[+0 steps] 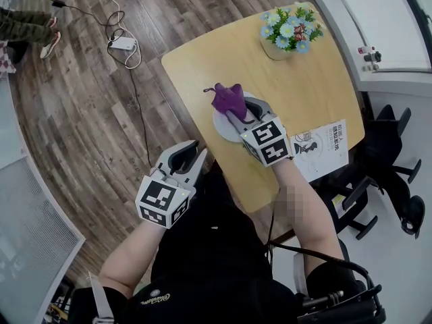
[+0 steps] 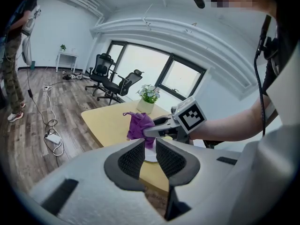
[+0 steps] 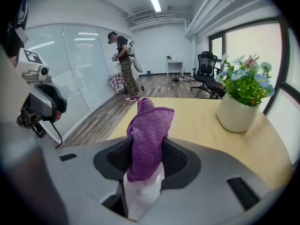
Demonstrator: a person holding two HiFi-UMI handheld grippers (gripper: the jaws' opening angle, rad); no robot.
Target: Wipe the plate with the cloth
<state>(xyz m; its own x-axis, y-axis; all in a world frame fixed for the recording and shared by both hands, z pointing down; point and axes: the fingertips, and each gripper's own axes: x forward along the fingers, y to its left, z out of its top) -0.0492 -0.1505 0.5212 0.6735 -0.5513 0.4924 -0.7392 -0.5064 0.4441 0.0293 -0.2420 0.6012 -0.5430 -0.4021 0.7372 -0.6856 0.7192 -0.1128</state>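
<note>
A purple cloth (image 1: 228,98) is bunched over a white plate (image 1: 221,125) near the front edge of the wooden table (image 1: 202,59). My right gripper (image 1: 234,111) is shut on the cloth just above the plate. In the right gripper view the cloth (image 3: 147,130) fills the gap between the jaws, and the white plate (image 3: 140,198) shows beneath it. My left gripper (image 1: 189,155) hangs off the table's left edge over the floor, narrowly open and holding nothing. The left gripper view looks through its jaws (image 2: 150,146) at the cloth (image 2: 139,124) and the plate (image 2: 151,155).
A pot of flowers (image 1: 290,32) stands at the table's far side, and a printed sheet (image 1: 320,147) lies at its right. A power strip with cables (image 1: 123,44) lies on the floor to the left. Office chairs (image 1: 391,167) stand at the right. A person (image 3: 123,64) stands far back.
</note>
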